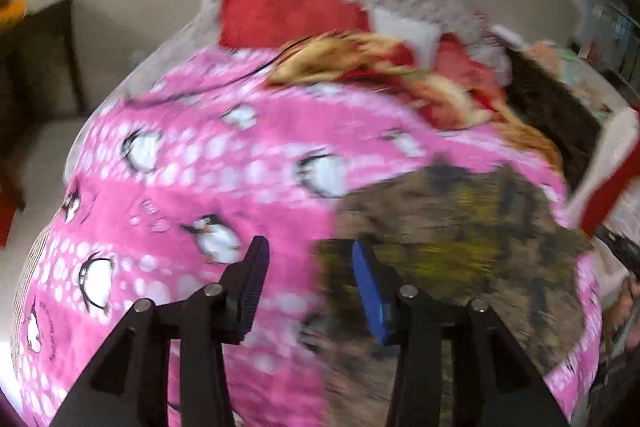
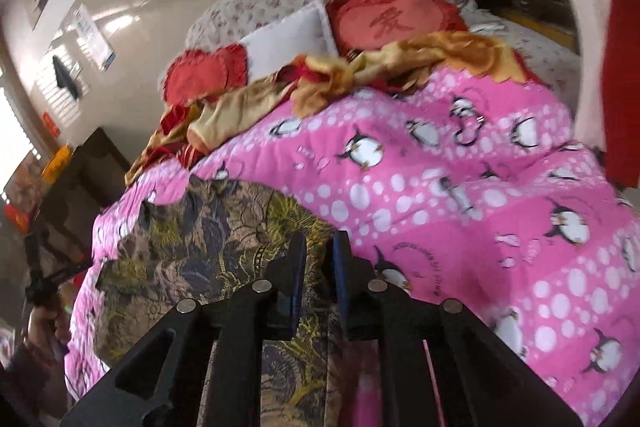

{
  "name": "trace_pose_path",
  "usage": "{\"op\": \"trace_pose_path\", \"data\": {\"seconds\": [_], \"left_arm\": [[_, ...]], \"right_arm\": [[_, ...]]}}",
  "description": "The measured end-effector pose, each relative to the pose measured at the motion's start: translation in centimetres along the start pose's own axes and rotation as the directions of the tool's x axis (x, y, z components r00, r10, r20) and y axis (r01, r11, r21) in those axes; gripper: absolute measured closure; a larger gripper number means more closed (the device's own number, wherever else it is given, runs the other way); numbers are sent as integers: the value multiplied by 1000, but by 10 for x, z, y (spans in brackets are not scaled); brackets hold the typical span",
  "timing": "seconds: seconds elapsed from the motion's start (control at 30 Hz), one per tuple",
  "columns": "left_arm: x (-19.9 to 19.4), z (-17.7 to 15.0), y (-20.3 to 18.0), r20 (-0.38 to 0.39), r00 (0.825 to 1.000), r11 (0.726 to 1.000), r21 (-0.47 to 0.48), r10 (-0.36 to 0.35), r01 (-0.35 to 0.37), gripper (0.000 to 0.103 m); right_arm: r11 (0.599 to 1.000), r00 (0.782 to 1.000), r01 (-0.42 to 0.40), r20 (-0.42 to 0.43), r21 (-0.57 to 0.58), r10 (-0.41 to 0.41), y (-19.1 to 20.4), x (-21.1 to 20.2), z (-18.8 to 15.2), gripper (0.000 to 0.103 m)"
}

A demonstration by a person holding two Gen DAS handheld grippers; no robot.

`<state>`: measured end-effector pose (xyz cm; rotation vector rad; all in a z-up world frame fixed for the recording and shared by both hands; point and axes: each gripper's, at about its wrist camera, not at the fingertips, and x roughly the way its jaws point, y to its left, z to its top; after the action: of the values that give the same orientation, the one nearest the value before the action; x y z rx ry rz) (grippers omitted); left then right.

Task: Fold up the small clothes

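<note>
Here the garment in hand is a small brown cloth with a yellow and blue leafy print point(image 2: 208, 247), lying on the pink penguin quilt point(image 2: 460, 187) of the bed. In the right wrist view it fills the lower left of the frame; in the left wrist view the same cloth point(image 1: 460, 239) sits lower right, badly blurred.

The right tool point(image 2: 318, 267) has its fingers drawn nearly together at bottom centre, with a strip of the printed cloth running down under them. It looks pinched on that edge, though the contact itself is hidden.

The left tool point(image 1: 310, 283) stands with its fingers apart at bottom centre of its own view, nothing between them, one finger over pink quilt and the other over the cloth's border.

To my eye the fold has been laid and one side let go. Doing this well means setting the right edge flat before letting it go, keeping both corners square, then smoothing the crease. The bunched gold and red fabric point(image 2: 360, 75) and red heart cushions point(image 2: 400, 19) higher up are well clear.
</note>
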<state>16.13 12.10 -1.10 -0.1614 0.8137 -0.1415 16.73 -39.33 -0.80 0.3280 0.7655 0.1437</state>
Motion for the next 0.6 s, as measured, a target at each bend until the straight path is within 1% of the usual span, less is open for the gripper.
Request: {"op": "trace_pose_path", "data": {"seconds": [0.03,0.07,0.1,0.13,0.17,0.27,0.33,0.37,0.4,0.43,0.47,0.53,0.57,0.6], "left_arm": [[-7,-7,-17,-1,999,999,33,-33,33,69],[-10,-12,-28,-12,999,997,61,-50,51,74],[-9,-21,-43,-35,997,993,91,-67,70,76],[-4,-31,-55,-62,995,992,101,-73,79,77],[7,-38,-64,-95,993,992,99,-68,77,79],[39,-58,-80,-198,980,993,107,-30,52,82],[59,-67,-80,-242,970,994,109,13,13,82],[62,-66,-78,-227,974,996,93,9,13,83],[64,-62,-76,-229,973,997,74,8,9,84],[68,-54,-73,-238,971,999,52,16,-3,85],[71,-45,-72,-239,970,999,48,33,-22,87],[80,-24,-69,-232,971,997,51,61,-51,88],[85,-5,-65,-211,975,997,45,75,-67,88],[85,8,-61,-179,979,995,41,93,-87,88]], "right_arm": [[1000,1000,-3,12,0,3,4,-5,-1,102],[1000,1000,-14,17,-8,15,10,-9,-3,102],[999,1000,-27,10,-27,27,19,-10,-7,102],[998,999,-39,-12,-58,38,30,-8,-11,102],[993,998,-44,-45,-105,40,42,-3,-17,102],[963,991,-4,-133,-271,-34,80,24,-36,102],[948,980,27,-181,-317,-88,88,43,-46,102],[943,970,40,-215,-330,-116,89,55,-51,102],[938,958,49,-250,-343,-142,88,68,-56,102],[929,947,69,-269,-365,-176,87,79,-61,102],[919,943,74,-273,-388,-191,87,86,-64,102],[902,946,68,-260,-425,-194,93,92,-56,102],[895,945,70,-257,-440,-200,95,96,-47,103],[887,949,88,-231,-453,-212,99,98,-30,103]]}}
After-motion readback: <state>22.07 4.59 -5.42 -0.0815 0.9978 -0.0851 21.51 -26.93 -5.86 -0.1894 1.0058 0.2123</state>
